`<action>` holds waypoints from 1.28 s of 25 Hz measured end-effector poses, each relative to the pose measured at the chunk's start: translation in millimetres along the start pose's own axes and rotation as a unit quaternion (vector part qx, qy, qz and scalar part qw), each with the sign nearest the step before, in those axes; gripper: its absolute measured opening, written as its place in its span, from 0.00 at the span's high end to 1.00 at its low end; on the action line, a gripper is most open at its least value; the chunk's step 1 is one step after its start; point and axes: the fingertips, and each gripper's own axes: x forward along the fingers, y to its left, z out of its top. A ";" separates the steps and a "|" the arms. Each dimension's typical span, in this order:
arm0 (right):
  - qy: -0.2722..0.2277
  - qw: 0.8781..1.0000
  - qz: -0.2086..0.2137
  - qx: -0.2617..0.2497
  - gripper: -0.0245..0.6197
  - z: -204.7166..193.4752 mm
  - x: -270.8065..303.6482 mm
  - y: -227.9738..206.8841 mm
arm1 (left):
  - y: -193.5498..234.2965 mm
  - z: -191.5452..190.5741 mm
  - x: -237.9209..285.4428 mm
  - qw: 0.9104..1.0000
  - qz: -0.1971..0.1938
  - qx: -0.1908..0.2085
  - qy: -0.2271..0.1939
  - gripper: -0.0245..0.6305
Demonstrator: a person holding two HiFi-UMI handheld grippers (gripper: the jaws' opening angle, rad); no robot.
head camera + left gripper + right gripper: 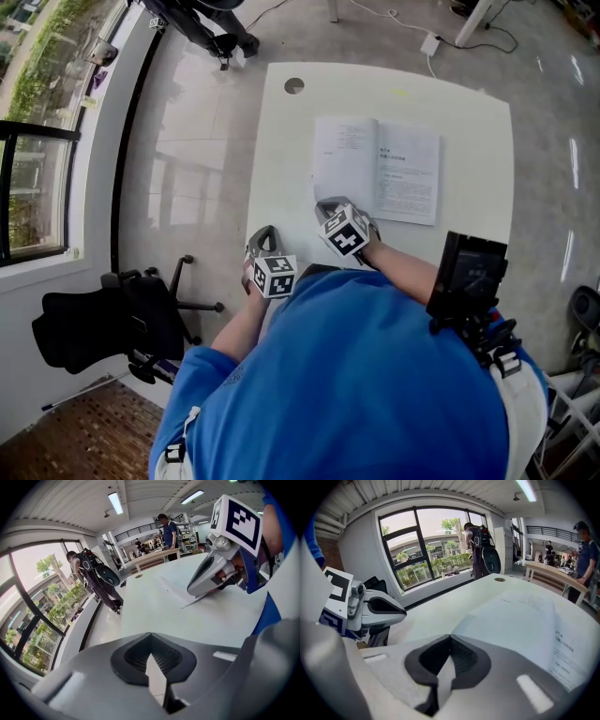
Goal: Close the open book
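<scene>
An open book (377,170) with white printed pages lies flat in the middle of the white table (469,103). My right gripper (330,204) is shut with nothing in it, its tip at the book's near left corner. In the right gripper view the shut jaws (450,637) sit just short of the left page (520,611). My left gripper (263,233) is also shut and holds nothing; it hovers near the table's left front edge, a little left of the book. From the left gripper view (151,634), the right gripper (212,571) rests its tip at the book's edge (174,582).
A round cable hole (294,85) sits in the table's far left corner. A black office chair (103,323) stands on the floor to the left, by the window. Cables and a power block (429,43) lie beyond the table. People stand far off in the room.
</scene>
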 end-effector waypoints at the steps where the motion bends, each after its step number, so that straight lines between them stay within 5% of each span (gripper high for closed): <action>1: 0.004 1.000 0.000 0.004 0.96 -1.6 1.6 -0.6 | -0.7 1.3 -1.2 1.000 -0.001 0.001 0.000 0.95; 19: 0.021 0.999 0.037 0.016 0.90 -5.0 4.5 11.5 | -6.4 25.4 10.7 1.000 -0.017 0.010 -0.022 0.95; 26: -0.042 0.999 0.028 0.022 0.90 1.7 -19.6 3.7 | -23.6 48.1 28.0 0.996 -0.035 0.009 -0.077 0.95; 32: -0.066 0.997 -0.028 0.022 0.91 -23.3 -91.2 -19.0 | -75.1 95.4 -3.5 0.987 -0.068 0.005 -0.147 0.95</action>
